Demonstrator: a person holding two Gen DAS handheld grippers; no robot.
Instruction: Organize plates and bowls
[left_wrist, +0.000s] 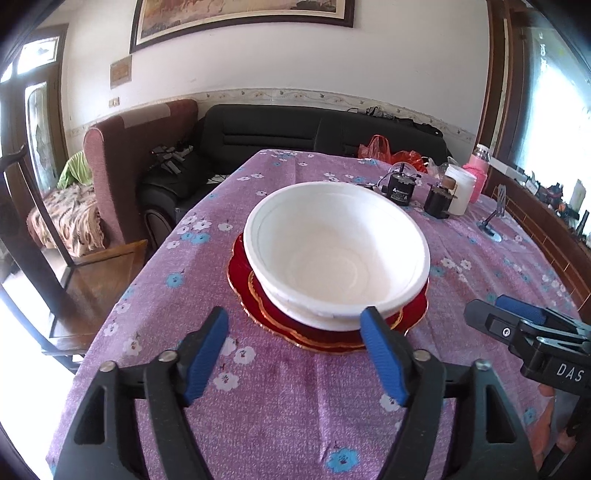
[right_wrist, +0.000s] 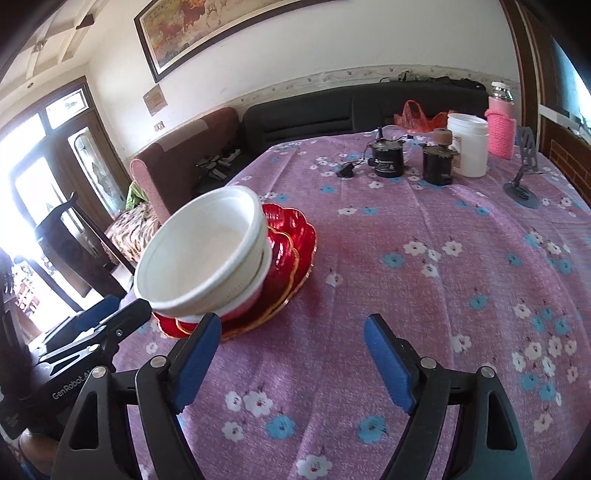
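Your left gripper (left_wrist: 295, 325) has wide-open, empty jaws just before the stacked white bowls (left_wrist: 336, 251) on red plates (left_wrist: 332, 332); your right gripper's (right_wrist: 291, 332) jaws gape empty beside them.

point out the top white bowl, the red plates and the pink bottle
top white bowl (left_wrist: 325, 254), left wrist view, inner wall
red plates (right_wrist: 295, 240), right wrist view, ribbed rim
pink bottle (right_wrist: 500, 129), right wrist view, knitted sleeve

Two white bowls (left_wrist: 336, 254) are nested one inside the other, openings up and empty, the upper one tilted slightly so its rim sits off-centre over the lower bowl (right_wrist: 243, 291). The pair stands on a stack of red glass plates (left_wrist: 255, 306) with scalloped, gold-trimmed edges and ribbed surfaces; at least two plates show in the stack (right_wrist: 291, 251). The whole pile rests on the purple floral tablecloth (right_wrist: 424, 280), toward the table's left side.
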